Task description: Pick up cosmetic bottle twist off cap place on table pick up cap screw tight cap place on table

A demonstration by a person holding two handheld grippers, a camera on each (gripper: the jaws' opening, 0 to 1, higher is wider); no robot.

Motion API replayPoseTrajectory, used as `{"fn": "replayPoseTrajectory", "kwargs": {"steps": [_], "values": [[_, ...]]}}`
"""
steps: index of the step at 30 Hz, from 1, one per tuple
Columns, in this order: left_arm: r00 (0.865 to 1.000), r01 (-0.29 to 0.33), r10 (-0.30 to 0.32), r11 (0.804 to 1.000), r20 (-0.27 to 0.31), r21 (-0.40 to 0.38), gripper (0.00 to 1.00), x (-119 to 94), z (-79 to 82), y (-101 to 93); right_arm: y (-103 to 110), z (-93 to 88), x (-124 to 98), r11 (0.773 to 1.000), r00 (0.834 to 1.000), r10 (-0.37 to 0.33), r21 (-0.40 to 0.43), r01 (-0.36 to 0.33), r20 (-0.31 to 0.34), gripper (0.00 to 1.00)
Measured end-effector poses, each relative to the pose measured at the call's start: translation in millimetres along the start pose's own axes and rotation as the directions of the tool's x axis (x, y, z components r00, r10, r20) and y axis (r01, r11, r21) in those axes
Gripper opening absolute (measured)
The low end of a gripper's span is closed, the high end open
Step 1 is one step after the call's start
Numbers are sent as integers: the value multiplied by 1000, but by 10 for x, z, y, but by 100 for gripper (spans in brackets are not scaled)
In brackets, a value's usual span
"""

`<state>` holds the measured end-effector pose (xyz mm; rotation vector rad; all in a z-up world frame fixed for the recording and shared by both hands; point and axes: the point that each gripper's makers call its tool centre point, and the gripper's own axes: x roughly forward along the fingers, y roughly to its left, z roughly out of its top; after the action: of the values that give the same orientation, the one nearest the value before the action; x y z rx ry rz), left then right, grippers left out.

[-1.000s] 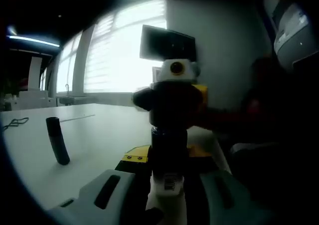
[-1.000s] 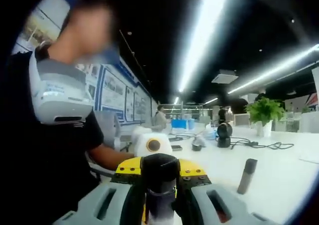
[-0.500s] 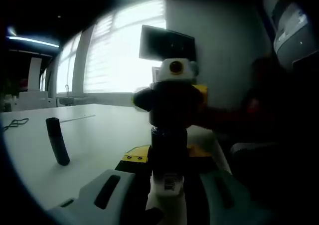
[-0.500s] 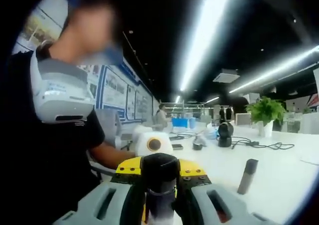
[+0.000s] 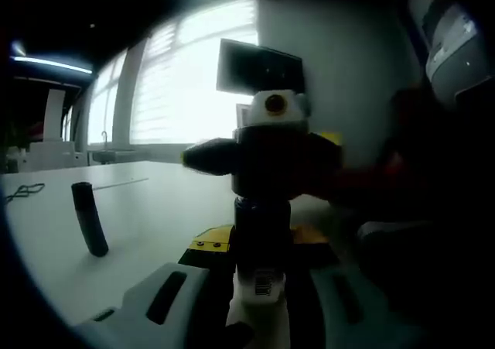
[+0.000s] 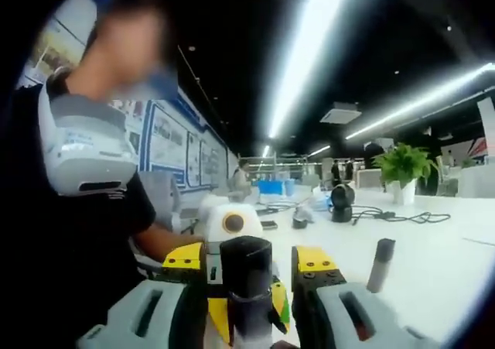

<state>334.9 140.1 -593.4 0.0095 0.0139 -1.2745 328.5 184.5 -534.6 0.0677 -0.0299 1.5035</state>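
**Black-capped bottle clamped by the left gripper, right jaws spread beside the cap**

Black plastic forms the cap (image 6: 246, 261) of the slim cosmetic bottle (image 5: 262, 244), which is seen upright at the lower centre of both views. In the left gripper view the bottle's dark body with a pale labelled base is pinched between the grey jaws of the left gripper (image 5: 259, 299), which is clenched on it. At the centre of that view the cap end is flanked by the dark jaws of the right gripper (image 5: 263, 159), seen from the front; they stand spread to either side of it.

In the right gripper view the right gripper (image 6: 251, 268) has its yellow-tipped jaws released, with a visible gap between each tip and the cap; nothing is grasped by it. The left gripper (image 6: 232, 302) is seen just behind the bottle, at the lower centre.

A white tabletop (image 5: 147, 210) lies beneath. A dark slim cylinder (image 5: 89, 217) stands on it at the middle left of the left gripper view, well apart from the bottle; the same cylinder (image 6: 379, 264) is seen at the lower right of the right gripper view. A person in a black shirt (image 6: 85, 241) occupies the left of the right gripper view. A green potted plant (image 6: 402, 167) and a black cable (image 6: 402, 216) are seen at the right of that view.
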Motion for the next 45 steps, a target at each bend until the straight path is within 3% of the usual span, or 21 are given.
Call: {"fn": "replayPoseTrajectory", "kwargs": {"steps": [6, 12, 14, 17, 19, 22, 27, 30, 31, 36, 40, 45], "values": [[1000, -1, 1, 1000, 0, -2, 14, 1, 1, 0, 1, 111, -31, 993, 991, -113, 43, 110, 67, 43], [1000, -1, 1, 1000, 0, -3, 14, 2, 0, -3, -60, 150, -150, 957, 951, -291, 56, 286, 103, 42], [1000, -1, 1, 1000, 0, -3, 14, 2, 0, -4, 8, 168, -143, 951, 945, -308, 40, 305, 112, 41], [1000, -1, 1, 1000, 0, -3, 14, 1, 0, -6, 43, 133, -135, 925, 921, -380, 20, 380, 89, 41], [1000, -1, 1, 1000, 0, -3, 14, 0, 0, -7, 58, 170, -132, 903, 897, -427, 12, 429, 117, 40], [1000, -1, 1, 1000, 0, -2, 14, -1, 0, -10, -11, 150, -178, 849, 845, -525, -1, 528, 104, 41], [1000, -3, 3, 1000, -1, -1, 14, -2, 1, -8, 57, 172, -146, 818, 811, -573, 37, 573, 115, 43], [1000, -3, 3, 1000, -1, -1, 14, -2, 0, -6, 40, 157, -148, 784, 779, -619, 16, 620, 98, 43], [1000, -4, 4, 1000, -1, 0, 14, -3, 1, -6, 55, 157, -132, 781, 777, -622, 3, 625, 97, 43], [1000, -5, 5, 1000, -1, 2, 14, -4, 1, -4, -9, 128, -169, 705, 706, -704, -39, 708, 74, 40], [1000, -6, 6, 1000, -1, 2, 14, -5, 2, -5, -46, 113, -176, 662, 667, -743, -86, 745, 57, 38], [1000, -6, 6, 1000, -1, 2, 14, -5, 1, -3, -31, 107, -121, 667, 673, -737, -101, 738, 53, 31]]}}
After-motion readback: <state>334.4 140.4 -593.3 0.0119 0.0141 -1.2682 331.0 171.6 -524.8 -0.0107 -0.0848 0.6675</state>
